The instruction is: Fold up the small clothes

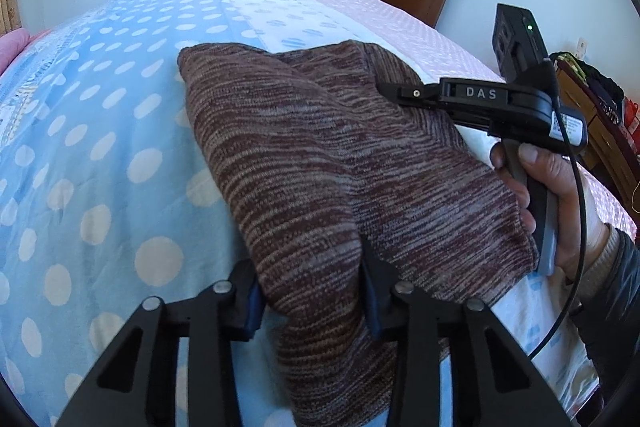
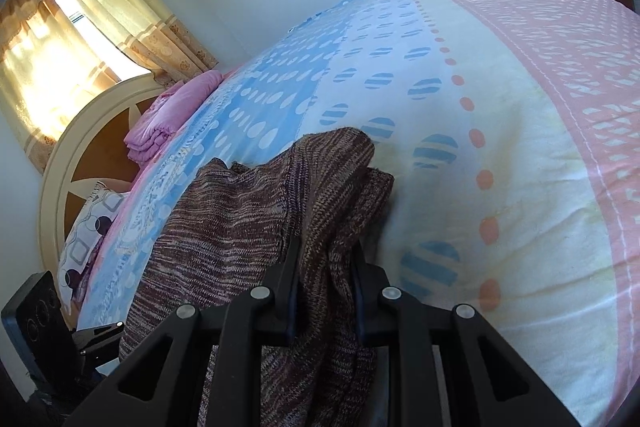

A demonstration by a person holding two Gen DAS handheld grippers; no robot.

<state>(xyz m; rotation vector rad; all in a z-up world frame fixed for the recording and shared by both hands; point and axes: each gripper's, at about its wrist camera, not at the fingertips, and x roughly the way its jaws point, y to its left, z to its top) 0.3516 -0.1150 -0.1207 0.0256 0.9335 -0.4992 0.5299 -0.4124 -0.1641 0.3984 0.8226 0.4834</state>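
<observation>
While the brown knit garment (image 1: 320, 163) lies bunched on the dotted bedspread (image 1: 100, 147) near the bed's edge, both grippers have hold of it. Left gripper (image 1: 312, 291): jaws clamped on a fold of the knit at its near end. Right gripper (image 2: 326, 291), carried in a person's hand (image 1: 560, 211): jaws pinched on a gathered ridge of the same cloth; pink folded bedding (image 2: 168, 119) sits by the headboard.

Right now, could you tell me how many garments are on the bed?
1: a brown knit garment lies on the polka-dot bedsheet, with the left gripper and the right gripper each clamped on a fold. Others may be hidden outside these views.
</observation>
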